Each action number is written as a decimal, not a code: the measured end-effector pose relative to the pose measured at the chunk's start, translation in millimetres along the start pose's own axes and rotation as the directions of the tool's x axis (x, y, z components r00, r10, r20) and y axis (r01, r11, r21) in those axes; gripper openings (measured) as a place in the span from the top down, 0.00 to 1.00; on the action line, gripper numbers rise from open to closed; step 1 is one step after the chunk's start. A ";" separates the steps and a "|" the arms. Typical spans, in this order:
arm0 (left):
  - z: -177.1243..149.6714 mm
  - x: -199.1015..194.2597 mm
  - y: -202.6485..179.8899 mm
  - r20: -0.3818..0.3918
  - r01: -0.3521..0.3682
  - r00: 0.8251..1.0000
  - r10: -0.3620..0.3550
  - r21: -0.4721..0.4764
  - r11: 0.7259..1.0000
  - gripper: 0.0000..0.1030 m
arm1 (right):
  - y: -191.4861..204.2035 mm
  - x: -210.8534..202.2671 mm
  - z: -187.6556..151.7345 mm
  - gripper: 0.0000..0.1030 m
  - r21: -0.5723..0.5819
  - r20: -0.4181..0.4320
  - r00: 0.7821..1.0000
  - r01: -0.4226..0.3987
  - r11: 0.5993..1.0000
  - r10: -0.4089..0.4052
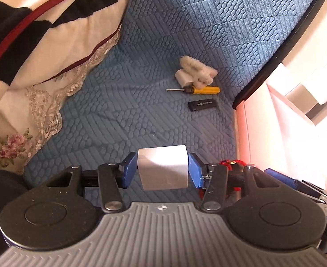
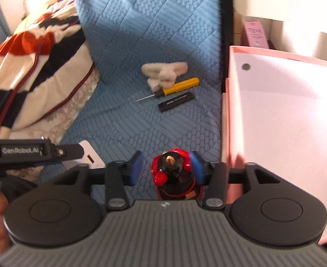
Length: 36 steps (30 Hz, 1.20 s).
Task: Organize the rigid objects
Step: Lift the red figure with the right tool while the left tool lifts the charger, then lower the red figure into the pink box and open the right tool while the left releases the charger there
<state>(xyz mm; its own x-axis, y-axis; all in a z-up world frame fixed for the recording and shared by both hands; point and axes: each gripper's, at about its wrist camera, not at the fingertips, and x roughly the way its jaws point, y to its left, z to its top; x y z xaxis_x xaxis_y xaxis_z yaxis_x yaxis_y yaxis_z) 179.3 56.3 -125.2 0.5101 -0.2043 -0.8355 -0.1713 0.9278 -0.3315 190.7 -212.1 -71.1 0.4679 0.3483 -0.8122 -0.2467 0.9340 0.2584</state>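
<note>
You're in a home bedroom: a blue quilted bedspread covers the bed, a striped blanket and lace-edged pillow lie at nine o'clock.

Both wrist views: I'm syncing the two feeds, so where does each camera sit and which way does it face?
Left wrist: behind the left gripper, facing along the blue bedspread; its jaws clamp a white block.
Right wrist: behind the right gripper, facing the bedspread with a pink box on the right; a red-and-black object sits between its jaws.
Shared: yellow screwdriver, black stick, fluffy white item.
</note>
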 end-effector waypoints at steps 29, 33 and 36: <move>7.0 -23.0 -15.7 0.026 -0.053 0.998 0.053 0.005 0.999 0.46 | 5.6 24.0 12.4 0.39 -0.283 -0.114 0.992 0.013 0.959 -0.048; 17.5 -34.1 -35.3 0.040 -0.029 0.999 0.028 0.010 1.000 0.46 | -5.6 -13.9 37.5 0.39 -0.214 -0.056 0.998 -0.009 0.977 -0.003; 29.6 -41.4 -58.8 0.060 -0.003 0.998 0.001 0.024 1.000 0.46 | -13.7 -42.3 55.4 0.39 -0.203 -0.003 1.000 -0.005 0.979 0.004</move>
<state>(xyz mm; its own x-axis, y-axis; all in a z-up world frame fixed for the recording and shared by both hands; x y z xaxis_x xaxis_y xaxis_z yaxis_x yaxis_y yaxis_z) 193.2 19.4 -58.1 0.5593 -0.1843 -0.8082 -0.1524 0.9355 -0.3188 221.3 -235.2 -11.3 0.4645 0.3520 -0.8126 -0.4158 0.8969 0.1509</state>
